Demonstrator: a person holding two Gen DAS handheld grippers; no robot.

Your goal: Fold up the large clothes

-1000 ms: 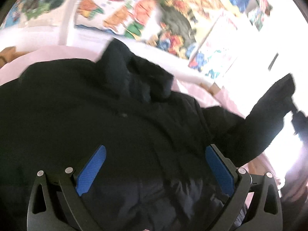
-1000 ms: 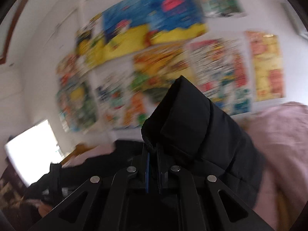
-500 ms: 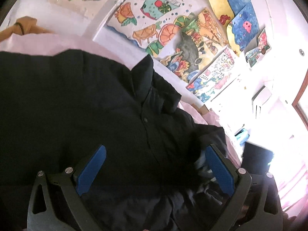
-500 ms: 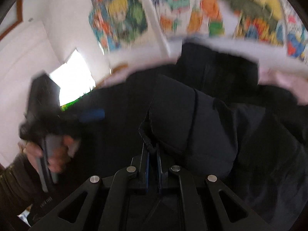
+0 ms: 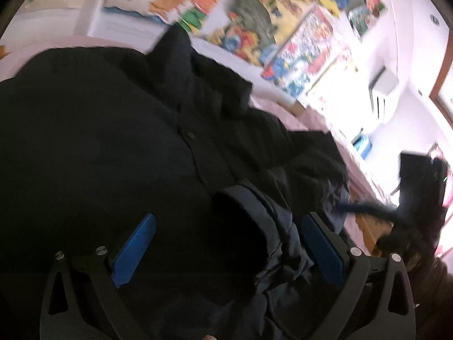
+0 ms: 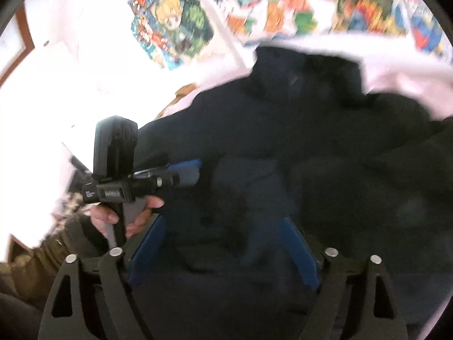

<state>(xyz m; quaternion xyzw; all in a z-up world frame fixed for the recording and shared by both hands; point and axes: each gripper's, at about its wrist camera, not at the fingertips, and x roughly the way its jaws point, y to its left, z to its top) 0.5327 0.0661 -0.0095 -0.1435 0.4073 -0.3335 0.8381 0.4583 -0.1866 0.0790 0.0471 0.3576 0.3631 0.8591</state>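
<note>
A large black padded jacket (image 5: pixel 119 141) lies spread on a pink bed (image 5: pixel 308 119), collar toward the wall. One sleeve (image 5: pixel 254 215) is folded across its front, cuff between my left fingers. My left gripper (image 5: pixel 226 221) is open just above the jacket and holds nothing. My right gripper (image 6: pixel 223 223) is open over the same jacket (image 6: pixel 325 147), its blue pads apart and empty. The left gripper also shows in the right wrist view (image 6: pixel 187 172), held in a hand, and the right gripper shows blurred at the right of the left wrist view (image 5: pixel 348 206).
Colourful posters (image 5: pixel 254 14) cover the white wall behind the bed. The pink bed cover (image 6: pixel 396 56) shows past the collar. A bright window (image 6: pixel 36 127) is on the left in the right wrist view. A wooden bed edge (image 5: pixel 371 229) shows at the right.
My right gripper has opened and let go of the sleeve, which now lies folded over the jacket front. My left gripper stayed open over the jacket.
</note>
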